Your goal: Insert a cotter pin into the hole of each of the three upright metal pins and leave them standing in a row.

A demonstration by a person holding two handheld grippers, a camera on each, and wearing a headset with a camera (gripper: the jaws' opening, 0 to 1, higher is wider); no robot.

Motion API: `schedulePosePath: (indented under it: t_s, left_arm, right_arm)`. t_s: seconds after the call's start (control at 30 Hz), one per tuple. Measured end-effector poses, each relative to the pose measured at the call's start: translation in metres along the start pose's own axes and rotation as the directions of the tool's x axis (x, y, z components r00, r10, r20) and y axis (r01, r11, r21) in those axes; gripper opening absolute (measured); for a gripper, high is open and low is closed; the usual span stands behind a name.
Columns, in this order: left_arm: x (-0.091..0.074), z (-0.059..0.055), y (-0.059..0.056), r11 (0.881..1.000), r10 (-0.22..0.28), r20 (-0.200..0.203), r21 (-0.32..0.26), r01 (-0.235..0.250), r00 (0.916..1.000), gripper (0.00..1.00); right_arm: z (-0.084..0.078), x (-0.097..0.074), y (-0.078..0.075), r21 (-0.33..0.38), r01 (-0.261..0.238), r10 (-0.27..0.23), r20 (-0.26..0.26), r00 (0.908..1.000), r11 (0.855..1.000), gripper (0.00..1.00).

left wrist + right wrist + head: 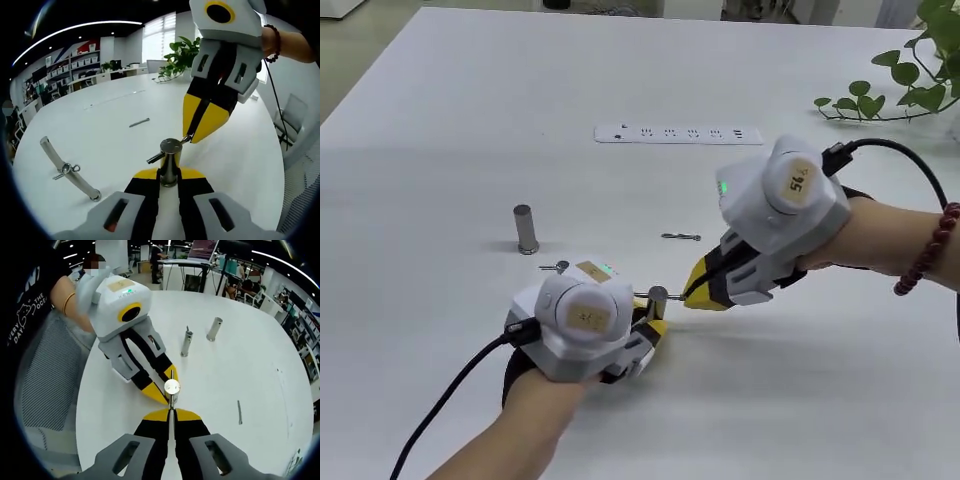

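My left gripper (653, 320) (170, 176) is shut on a short upright metal pin (658, 296) (170, 156) near the table's front. My right gripper (692, 293) (171, 413) comes in from the right, shut on a thin cotter pin (154, 158) whose shank passes through the pin's hole and sticks out the far side. A second metal pin (526, 228) (215, 329) stands bare at the left. A third metal pin (69, 170) (186, 342) carries a cotter pin; in the head view it is mostly hidden behind my left gripper.
A loose cotter pin (682, 237) (139, 122) (239, 412) lies on the white table between the grippers and a white power strip (678, 133) further back. A potted plant (910, 80) trails over the far right corner. Cables run from both grippers.
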State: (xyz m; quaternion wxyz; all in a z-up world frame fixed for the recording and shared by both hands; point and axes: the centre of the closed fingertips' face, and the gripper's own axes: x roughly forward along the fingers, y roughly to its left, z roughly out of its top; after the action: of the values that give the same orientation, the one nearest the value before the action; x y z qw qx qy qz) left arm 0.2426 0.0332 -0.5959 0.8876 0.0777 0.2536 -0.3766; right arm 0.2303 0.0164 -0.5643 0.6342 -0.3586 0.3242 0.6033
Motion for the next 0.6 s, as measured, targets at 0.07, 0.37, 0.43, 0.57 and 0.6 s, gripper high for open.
schedulePosePath:
  t_s: [0.07,0.37,0.43,0.57,0.6]
  left_arm:
    - [0.0001,-0.0001,0.0001,1.000,0.001,0.001,-0.005,-0.001,1.0000,0.11]
    - [0.0001,-0.0006,-0.0006,1.000,0.000,-0.001,-0.009,0.000,1.0000,0.11]
    - [0.0002,-0.0006,-0.0007,1.000,-0.001,-0.002,-0.005,0.001,1.0000,0.11]
    - [0.0004,-0.0011,-0.0009,1.000,-0.001,-0.003,-0.011,0.001,1.0000,0.11]
    - [0.0004,-0.0012,-0.0010,1.000,-0.001,-0.003,-0.011,0.001,1.0000,0.11]
  right_arm:
    - [-0.0020,0.0018,0.0001,-0.004,0.002,-0.002,-0.012,0.9999,1.000,0.00]
    - [0.0024,0.0058,0.0006,-0.009,0.003,-0.003,-0.007,1.0000,1.000,0.00]
    - [0.0036,0.0062,0.0011,-0.005,0.001,-0.001,-0.004,1.0000,1.000,0.00]
    - [0.0056,0.0079,0.0014,-0.001,0.001,-0.001,-0.001,1.0000,1.000,0.00]
    - [0.0060,0.0081,0.0016,-0.001,0.000,0.000,-0.001,1.0000,1.000,0.00]
